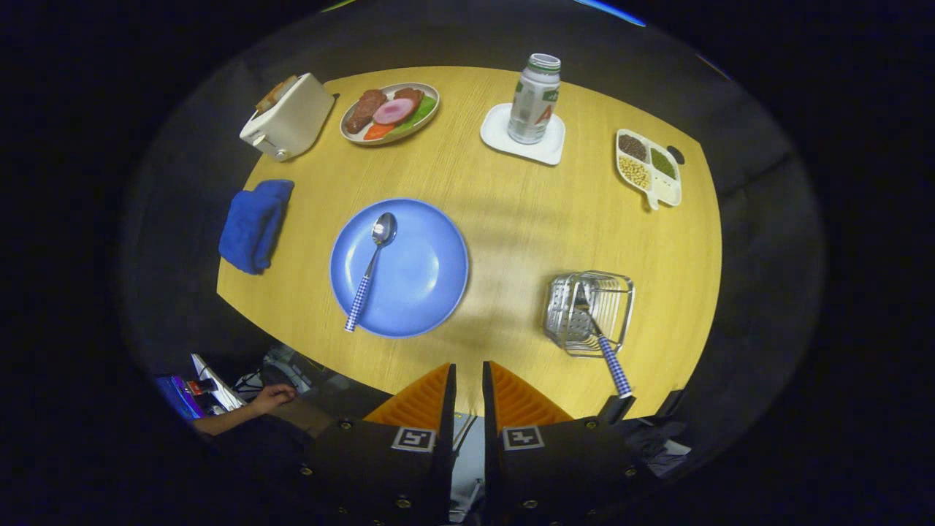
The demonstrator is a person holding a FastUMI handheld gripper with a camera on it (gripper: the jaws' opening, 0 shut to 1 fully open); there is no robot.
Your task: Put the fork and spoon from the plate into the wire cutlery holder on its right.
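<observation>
Seen from above the near edge of the round wooden surface (511,212), the tongs (468,380) hang over the rim with their two fingers drawn close together, only a narrow slit between them and nothing held in it.

Beyond the fingers and a little to their left lies the blue plate (399,267). The spoon (370,269) rests on it — bowl toward the plate's far side, checked blue-and-white handle running back over the near rim onto the wood.

To the right of the plate, well apart from it, stands the wire cutlery holder (589,313). The fork (600,337) is already in it, tines down inside the wire basket, its checked handle leaning out over the near rim toward the tongs.

Along the far side of the surface, from left to right:
- a cream toaster (288,117) with bread in its slot;
- an oval dish of food (390,112) — sliced meats with something green and orange;
- a bottle (534,98) standing upright on a white coaster (523,135);
- a divided white tray (648,168) with grains or beans in its compartments.

A folded blue cloth (254,225) lies at the left edge, beside the plate. Below the near-left rim, a person's hand (272,398) rests beside some equipment.
</observation>
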